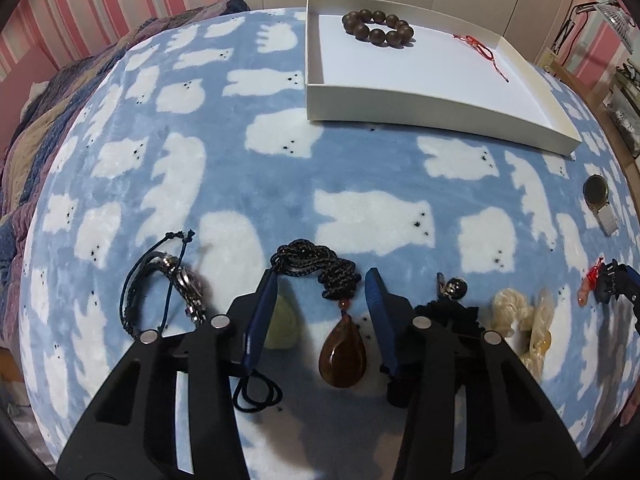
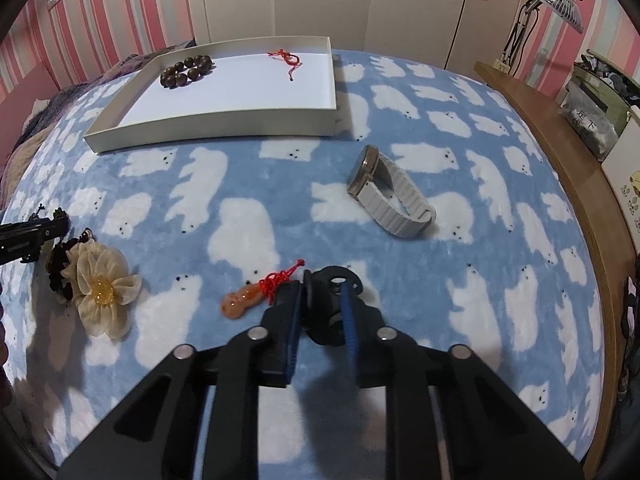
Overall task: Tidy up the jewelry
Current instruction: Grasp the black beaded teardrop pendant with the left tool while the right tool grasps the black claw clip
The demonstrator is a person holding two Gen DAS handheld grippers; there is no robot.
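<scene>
In the left wrist view my left gripper [image 1: 322, 280] is open and straddles an amber teardrop pendant [image 1: 343, 358] on a black braided cord [image 1: 316, 266]. A pale green stone [image 1: 282, 328] lies by the left finger. A white tray [image 1: 432, 114] at the back holds a brown bead bracelet [image 1: 378, 26] and a red string [image 1: 480, 48]. In the right wrist view my right gripper [image 2: 324, 284] has its fingers a small gap apart with a black ring piece [image 2: 334, 312] between them, beside an orange pendant with a red knot [image 2: 244, 298]. The tray [image 2: 208, 126] shows there too.
A dark cord bracelet [image 1: 172, 284], a black tassel piece [image 1: 452, 304] and a cream fabric flower [image 1: 520, 320] lie near the left gripper. The flower [image 2: 102, 284] and a grey-strapped watch [image 2: 388, 192] show in the right wrist view. A wooden bed edge [image 2: 560, 152] runs along the right.
</scene>
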